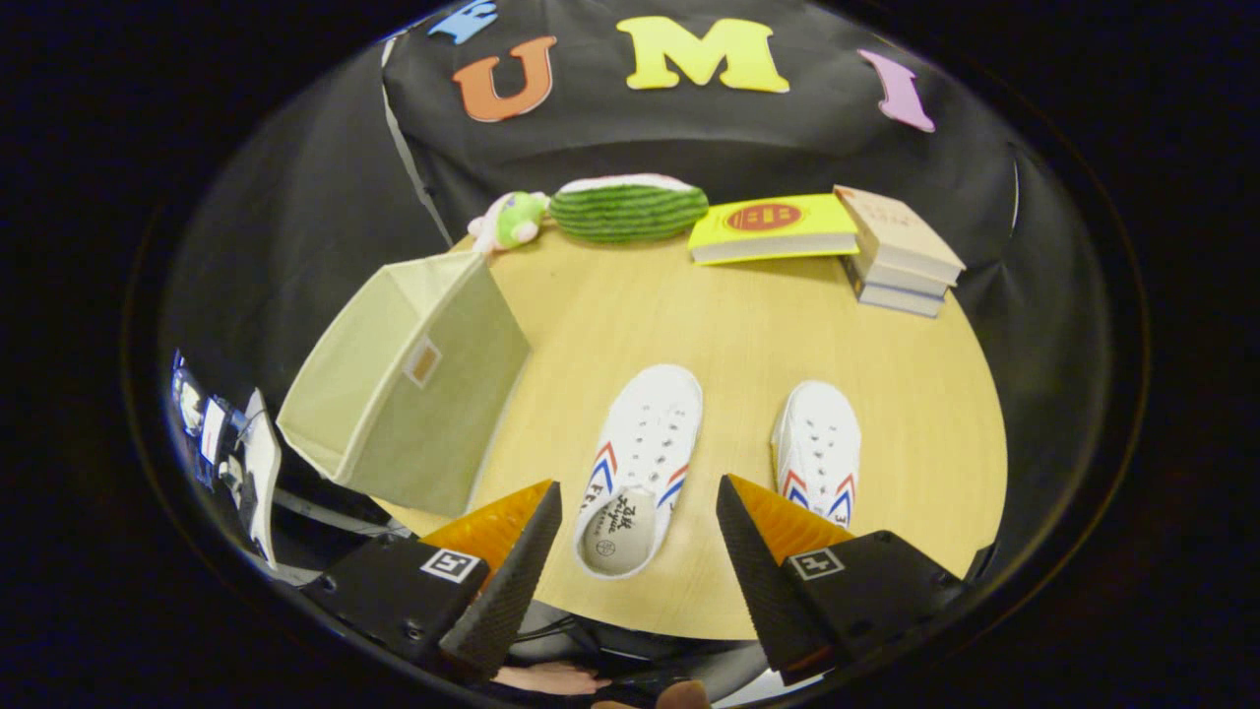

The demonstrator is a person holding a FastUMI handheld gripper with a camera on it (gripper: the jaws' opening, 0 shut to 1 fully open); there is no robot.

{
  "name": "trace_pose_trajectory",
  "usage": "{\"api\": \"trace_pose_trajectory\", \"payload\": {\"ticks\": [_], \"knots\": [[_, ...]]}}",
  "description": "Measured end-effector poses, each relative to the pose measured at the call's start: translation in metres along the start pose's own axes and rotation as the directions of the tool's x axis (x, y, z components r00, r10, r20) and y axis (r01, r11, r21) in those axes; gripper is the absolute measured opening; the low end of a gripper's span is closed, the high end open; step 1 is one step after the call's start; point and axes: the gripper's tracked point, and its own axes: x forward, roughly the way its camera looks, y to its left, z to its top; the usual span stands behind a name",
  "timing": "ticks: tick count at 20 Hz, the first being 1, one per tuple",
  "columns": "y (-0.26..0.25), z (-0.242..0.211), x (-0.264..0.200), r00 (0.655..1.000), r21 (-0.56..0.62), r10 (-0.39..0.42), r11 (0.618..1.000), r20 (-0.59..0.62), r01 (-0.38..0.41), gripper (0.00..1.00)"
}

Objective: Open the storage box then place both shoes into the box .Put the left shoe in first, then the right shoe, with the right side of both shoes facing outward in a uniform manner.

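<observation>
Our gripper (630, 512) hovers, fingers apart, empty; both white canvas shoes (640, 468) (817, 448) await boxing beside the pale-green fabric storage box (413, 384).

Pale green storage box (409, 379) closed; two white shoes (640, 468) (817, 448) beside it.

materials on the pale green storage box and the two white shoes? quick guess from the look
Pale green cube storage box: looks like matte woven fabric over stiff panels; flat sides, lighter piped edges, a small sewn label.
Two white lace-up shoes: probably canvas uppers, matte, eyelet rows, red and blue side stripes; soles likely rubber, unclear.
Gripper is open, its fingers astride the nearer shoe's heel, not touching.
</observation>
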Motion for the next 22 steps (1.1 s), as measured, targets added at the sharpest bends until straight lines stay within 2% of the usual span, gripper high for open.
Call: {"api": "trace_pose_trajectory", "payload": {"ticks": [4,9,11,13,15,17,19,20,22], "knots": [[-0.017,-0.021,0.045,0.991,0.034,-0.008,0.999,-0.130,0.012,0.98],[-0.017,-0.035,0.080,0.977,0.076,0.027,0.997,-0.209,-0.011,0.94],[-0.018,-0.041,0.087,0.971,0.095,0.031,0.995,-0.236,-0.009,0.88],[-0.014,-0.043,0.091,0.966,0.123,0.071,0.992,-0.249,-0.041,0.78],[-0.005,-0.042,0.091,0.956,0.177,0.131,0.981,-0.262,-0.086,0.62],[-0.005,-0.042,0.092,0.955,0.220,0.138,0.972,-0.262,-0.080,0.35],[-0.007,-0.040,0.090,0.961,0.276,0.136,0.959,-0.243,-0.066,0.24],[-0.007,-0.040,0.091,0.961,0.304,0.144,0.950,-0.235,-0.068,0.10],[-0.007,-0.040,0.088,0.964,0.332,0.157,0.940,-0.213,-0.080,0.06]]}}
